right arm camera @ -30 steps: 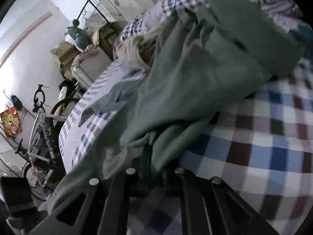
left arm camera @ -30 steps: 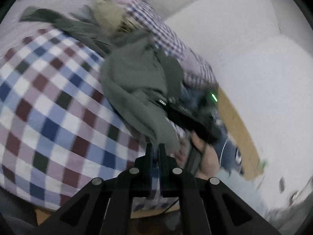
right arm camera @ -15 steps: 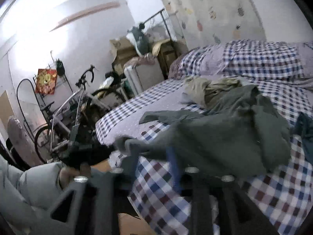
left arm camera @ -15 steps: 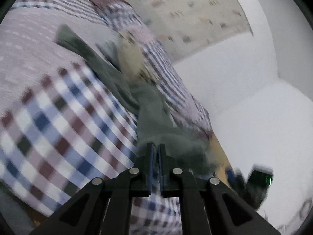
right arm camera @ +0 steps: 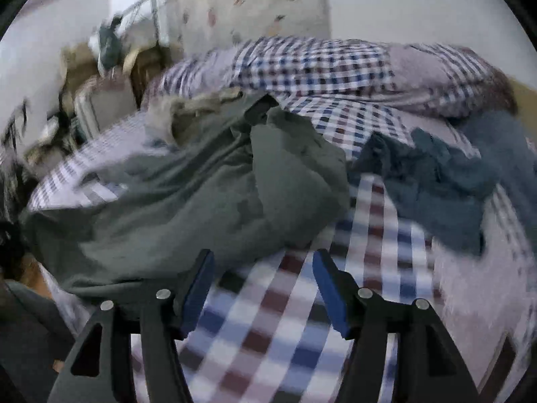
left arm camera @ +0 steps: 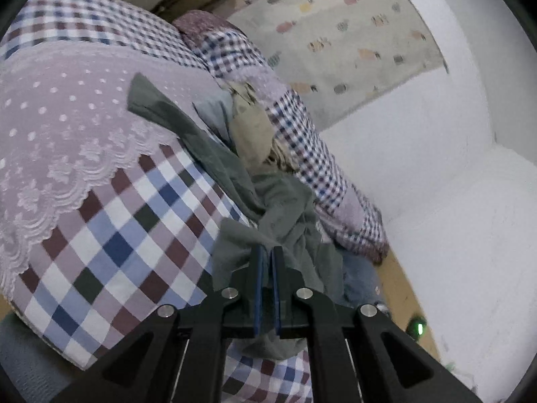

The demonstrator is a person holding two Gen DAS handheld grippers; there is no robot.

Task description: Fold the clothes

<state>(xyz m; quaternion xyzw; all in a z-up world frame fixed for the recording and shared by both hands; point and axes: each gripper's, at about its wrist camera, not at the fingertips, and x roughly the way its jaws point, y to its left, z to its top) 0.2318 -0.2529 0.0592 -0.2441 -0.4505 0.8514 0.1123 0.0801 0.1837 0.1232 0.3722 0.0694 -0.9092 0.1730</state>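
Left wrist view: the left gripper (left arm camera: 267,252) is pinching a fold of the grey-green garment (left arm camera: 285,208), its blue pads (left arm camera: 257,288) standing almost together with cloth bunching between and below them. The garment is trailing away across the checked bedcover (left arm camera: 110,235), one long strip reaching onto the lilac dotted, lace-edged cover (left arm camera: 67,117). A beige garment (left arm camera: 251,131) is lying beside that strip, partly tucked behind it. A blue-grey cloth (left arm camera: 359,275) is showing at the bed's edge, mostly hidden by the grey-green folds. A small green light (left arm camera: 419,328) is glowing low on the right; what carries it is too dark to make out.

Right wrist view: the right gripper (right arm camera: 263,288) is standing wide open, holding nothing, above the checked bedcover (right arm camera: 268,319). The grey-green garment (right arm camera: 201,188) is heaped just beyond its left finger (right arm camera: 198,288), the lower edge cut off behind that finger. A dark blue garment (right arm camera: 436,181) is lying crumpled to the right. Motion blur is smearing the clutter (right arm camera: 100,77) at the far left beyond recognition.
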